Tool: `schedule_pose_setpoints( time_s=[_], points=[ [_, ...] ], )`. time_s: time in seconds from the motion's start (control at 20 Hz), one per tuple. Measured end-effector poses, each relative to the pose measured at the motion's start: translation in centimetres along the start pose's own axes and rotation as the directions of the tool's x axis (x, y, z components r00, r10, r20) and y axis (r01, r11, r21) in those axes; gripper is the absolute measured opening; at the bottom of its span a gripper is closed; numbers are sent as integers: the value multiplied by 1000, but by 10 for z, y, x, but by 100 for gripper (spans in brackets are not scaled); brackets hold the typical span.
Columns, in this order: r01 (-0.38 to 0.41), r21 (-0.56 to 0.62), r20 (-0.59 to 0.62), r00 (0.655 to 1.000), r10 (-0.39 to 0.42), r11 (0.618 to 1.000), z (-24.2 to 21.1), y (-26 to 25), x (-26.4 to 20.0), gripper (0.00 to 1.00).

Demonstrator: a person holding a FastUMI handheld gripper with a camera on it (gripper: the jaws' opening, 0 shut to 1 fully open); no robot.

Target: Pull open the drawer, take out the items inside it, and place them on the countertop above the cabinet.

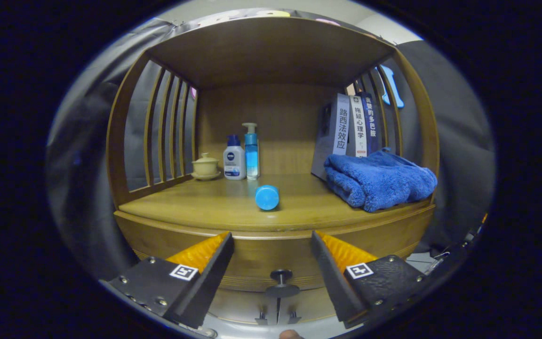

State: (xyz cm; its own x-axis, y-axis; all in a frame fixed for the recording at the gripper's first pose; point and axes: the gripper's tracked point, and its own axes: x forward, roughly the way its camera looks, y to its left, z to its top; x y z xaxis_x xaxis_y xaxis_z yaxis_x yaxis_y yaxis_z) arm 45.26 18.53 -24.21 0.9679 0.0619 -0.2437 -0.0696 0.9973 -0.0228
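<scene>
The cabinet (271,254) stands square ahead of the gripper (272,245), its tabletop (214,207) roofed and slatted at the sides like a small alcove. The drawer (271,263) below the top looks pushed in flush, so whatever it holds is hidden; that fits a drawer yet to be pulled as well as one emptied and closed again. A folded blue towel (379,181) sits at the right edge, with books (353,125) leaning behind it, propped by the slats. At the back left, out of the way, stand a pump bottle (251,150), a white bottle (234,160) and a lidded cup (205,165). A blue cylinder (267,197) lies on its side mid-top, near the front, just where something lifted from below would be set down. The knob (281,278) pokes out between the fingers, which stand wide apart and empty, lined up to either side of it.
</scene>
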Motion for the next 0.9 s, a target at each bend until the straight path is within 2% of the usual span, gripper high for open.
schedule_pose_setpoints(
  time_s=[0.2, 0.4, 0.75, 0.9],
  points=[
    [-18, -17, 9, 1000, 18, 1000, -2, 1, -4, 99],
    [-50, 8, 63, 997, 50, 999, 28, -7, -17, 99],
    [-75, -101, 155, 984, 91, 992, 85, -82, -47, 99],
    [-90, -84, 182, 978, 104, 992, 101, -123, -62, 99]
  ],
)
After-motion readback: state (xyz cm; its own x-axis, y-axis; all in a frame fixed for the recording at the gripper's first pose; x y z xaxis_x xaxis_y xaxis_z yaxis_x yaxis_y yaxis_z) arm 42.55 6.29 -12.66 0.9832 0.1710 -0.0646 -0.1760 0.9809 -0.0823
